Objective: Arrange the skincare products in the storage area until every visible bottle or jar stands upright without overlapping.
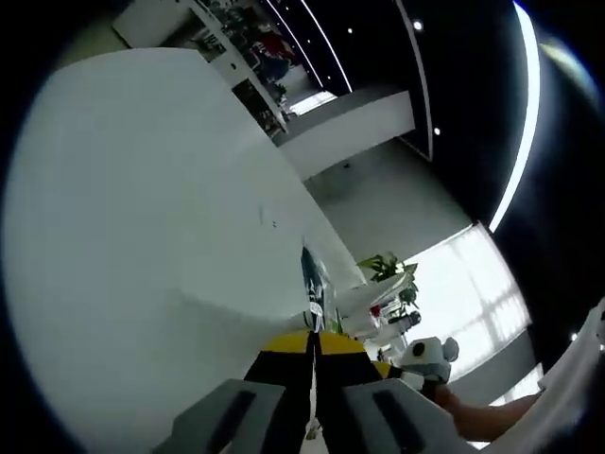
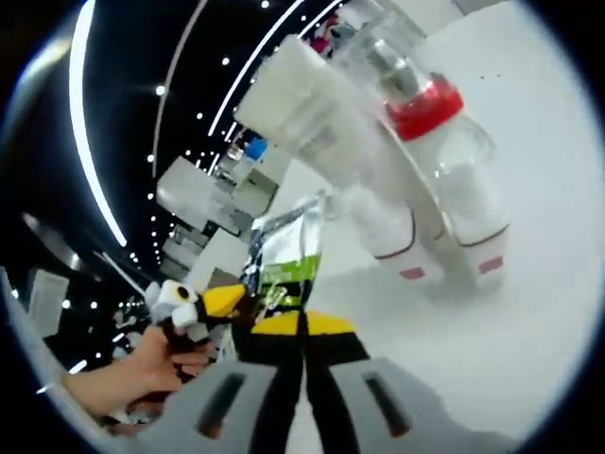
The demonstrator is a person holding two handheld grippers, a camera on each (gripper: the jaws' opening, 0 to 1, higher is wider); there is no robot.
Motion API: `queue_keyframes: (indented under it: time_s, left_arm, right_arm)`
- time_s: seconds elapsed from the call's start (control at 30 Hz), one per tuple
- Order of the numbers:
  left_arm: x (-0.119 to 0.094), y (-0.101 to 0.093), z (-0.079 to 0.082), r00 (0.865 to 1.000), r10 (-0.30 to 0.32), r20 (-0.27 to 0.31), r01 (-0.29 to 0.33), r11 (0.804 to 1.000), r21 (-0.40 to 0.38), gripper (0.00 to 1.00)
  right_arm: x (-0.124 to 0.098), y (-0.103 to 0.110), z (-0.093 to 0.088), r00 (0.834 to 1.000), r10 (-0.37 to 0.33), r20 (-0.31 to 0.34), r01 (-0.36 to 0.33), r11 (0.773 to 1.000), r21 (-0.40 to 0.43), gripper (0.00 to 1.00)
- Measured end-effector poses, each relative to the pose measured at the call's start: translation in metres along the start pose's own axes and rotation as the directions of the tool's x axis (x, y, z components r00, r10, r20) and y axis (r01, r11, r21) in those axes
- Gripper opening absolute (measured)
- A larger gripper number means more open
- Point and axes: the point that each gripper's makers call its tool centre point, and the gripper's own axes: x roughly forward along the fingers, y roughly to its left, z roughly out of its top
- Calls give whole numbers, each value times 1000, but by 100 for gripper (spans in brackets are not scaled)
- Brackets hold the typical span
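Observation:
A white tube and a clear bottle with a red collar stand side by side on the white table, with a second clear bottle between them. A silver and green pouch hangs upright just past my right gripper, whose jaws are shut with nothing in them. The left gripper, held by a hand, touches the pouch's left edge. In the left gripper view the pouch shows edge-on, rising straight out of my left gripper, which is shut on it.
The white table spreads wide to the left of my left gripper. The right gripper and a hand sit close on the right. Shelves, a plant and bright windows stand far behind.

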Motion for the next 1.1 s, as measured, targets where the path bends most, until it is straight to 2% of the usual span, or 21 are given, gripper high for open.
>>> queue_keyframes:
  time_s: [0.17, 0.23, 0.4, 0.5, 1.1]
  left_arm:
    - [10, 16, -1, 999, 46, 6, -46, 999, -8, 0]
    - [14, 23, 1, 998, 62, 4, -61, 998, -11, 0]
    - [22, 35, -3, 996, 85, -20, -85, 996, -13, 0]
    - [24, 37, -2, 995, 94, -20, -94, 995, -12, 0]
    - [47, 57, -13, 984, 160, -76, -159, 987, 26, 0]
  right_arm:
    - [9, -11, 4, 998, -63, 14, 63, 997, -52, 0]
    - [12, -16, 4, 998, -68, 14, 69, 997, -27, 0]
    - [16, -26, 2, 995, -101, 8, 101, 994, -44, 0]
    - [17, -29, 3, 995, -98, 15, 99, 995, -22, 0]
    - [24, -63, -2, 979, -201, 10, 201, 979, -9, 0]
